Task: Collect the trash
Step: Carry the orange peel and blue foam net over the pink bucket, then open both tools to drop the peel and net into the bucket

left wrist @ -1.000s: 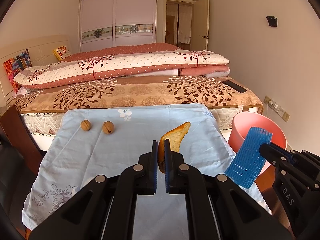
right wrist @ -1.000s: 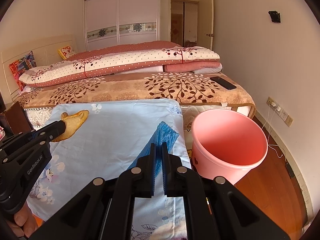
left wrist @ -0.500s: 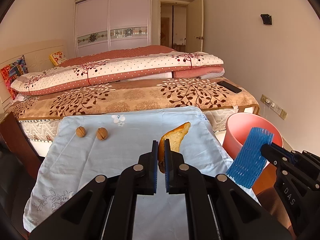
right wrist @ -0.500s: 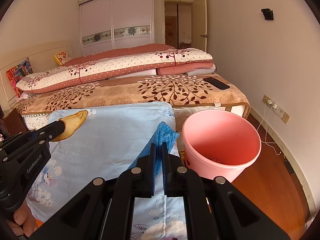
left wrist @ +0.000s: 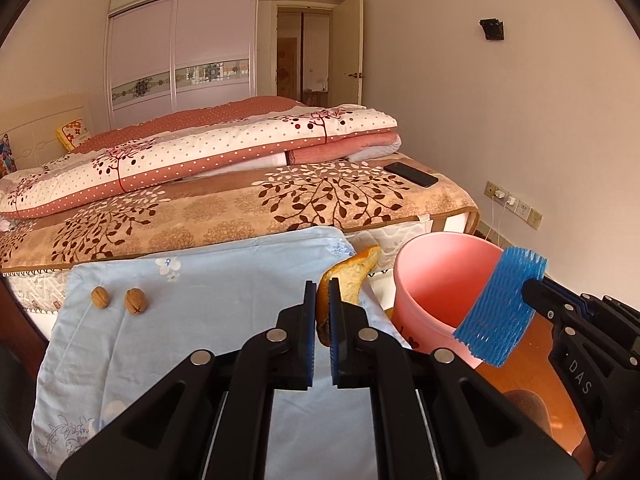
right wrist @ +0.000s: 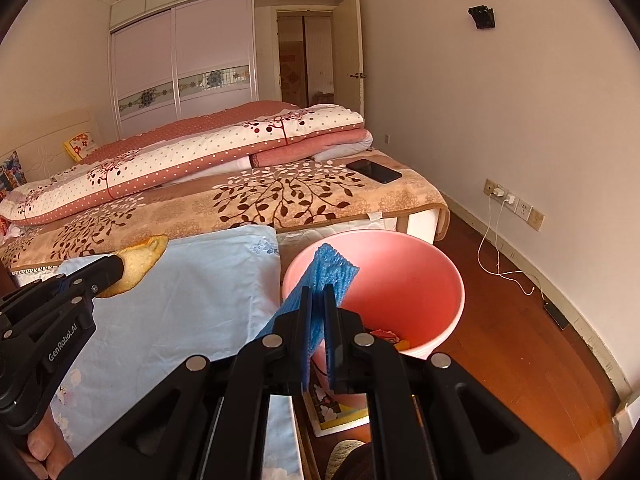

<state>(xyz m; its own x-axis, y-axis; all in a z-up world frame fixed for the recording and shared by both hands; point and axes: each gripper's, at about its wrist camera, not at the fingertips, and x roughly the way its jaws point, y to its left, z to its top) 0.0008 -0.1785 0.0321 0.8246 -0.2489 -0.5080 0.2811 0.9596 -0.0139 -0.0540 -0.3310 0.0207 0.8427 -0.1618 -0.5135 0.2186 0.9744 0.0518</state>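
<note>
My left gripper (left wrist: 322,292) is shut on a curled orange peel (left wrist: 352,276), held above the right edge of the light blue cloth (left wrist: 200,320). My right gripper (right wrist: 318,296) is shut on a blue foam fruit net (right wrist: 332,270), whose top hangs over the near rim of the pink bin (right wrist: 400,280). In the left wrist view the net (left wrist: 500,308) sits in front of the bin (left wrist: 436,280). Two walnuts (left wrist: 118,299) lie side by side on the cloth at the left. Some scraps show at the bin's bottom.
A bed (left wrist: 240,208) with a folded quilt stands behind the cloth, a black phone (right wrist: 374,171) near its right corner. A charger cable (right wrist: 500,256) trails over the wooden floor by the right wall. Papers (right wrist: 336,408) lie on the floor beside the bin.
Both grippers have moved right with their loads. The peel went from mid-cloth to its right edge. The net went from over the cloth to over the bin's rim.
</note>
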